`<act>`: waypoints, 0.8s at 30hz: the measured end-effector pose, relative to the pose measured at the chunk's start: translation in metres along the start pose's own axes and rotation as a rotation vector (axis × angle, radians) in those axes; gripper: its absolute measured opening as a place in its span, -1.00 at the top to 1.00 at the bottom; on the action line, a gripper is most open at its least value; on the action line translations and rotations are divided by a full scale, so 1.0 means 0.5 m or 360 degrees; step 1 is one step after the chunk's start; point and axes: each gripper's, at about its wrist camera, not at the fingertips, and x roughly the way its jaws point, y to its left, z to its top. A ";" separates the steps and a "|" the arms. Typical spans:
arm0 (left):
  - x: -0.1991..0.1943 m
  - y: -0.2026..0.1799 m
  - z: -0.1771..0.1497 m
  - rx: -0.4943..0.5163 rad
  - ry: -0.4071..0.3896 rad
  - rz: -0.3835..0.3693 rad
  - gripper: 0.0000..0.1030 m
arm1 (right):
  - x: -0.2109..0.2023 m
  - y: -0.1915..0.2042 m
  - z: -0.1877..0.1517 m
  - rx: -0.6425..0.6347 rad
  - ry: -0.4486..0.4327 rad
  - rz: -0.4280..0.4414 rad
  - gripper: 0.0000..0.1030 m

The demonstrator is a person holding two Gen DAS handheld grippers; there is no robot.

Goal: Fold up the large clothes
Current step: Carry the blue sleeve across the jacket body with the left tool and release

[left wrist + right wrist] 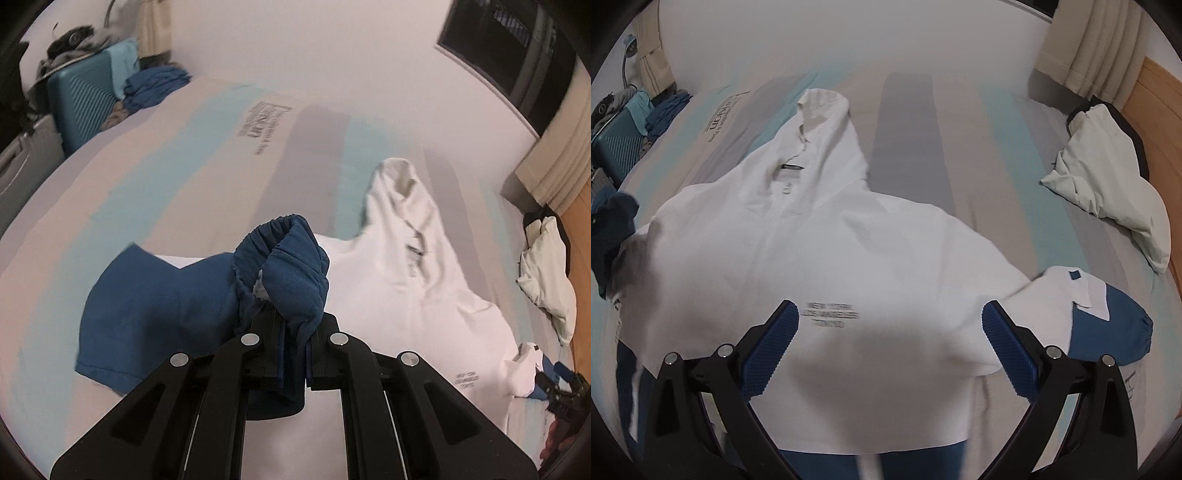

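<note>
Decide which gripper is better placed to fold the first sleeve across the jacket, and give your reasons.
Left. The left gripper is shut on the blue sleeve cuff; the right gripper is open, holding nothing, above the white jacket.

The left tongs [291, 354] are clamped on the blue elastic cuff [291, 266] of the white jacket [424, 288], lifting the sleeve above the striped bed [184, 155]. Beyond the jacket's hood sits a teal suitcase [83, 107].
</note>
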 end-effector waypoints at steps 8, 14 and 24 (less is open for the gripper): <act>0.027 -0.261 -0.046 0.0081 -0.0055 -0.0122 0.89 | 0.035 -0.189 -0.035 0.0098 0.0016 -0.0025 -0.86; 0.060 -0.448 -0.094 0.0104 0.0005 -0.0266 0.89 | 0.070 -0.324 -0.061 0.0141 0.0052 -0.0077 -0.86; 0.154 -0.662 -0.186 0.0311 0.0158 -0.0230 0.89 | 0.111 -0.478 -0.087 0.0202 0.0059 -0.0118 -0.86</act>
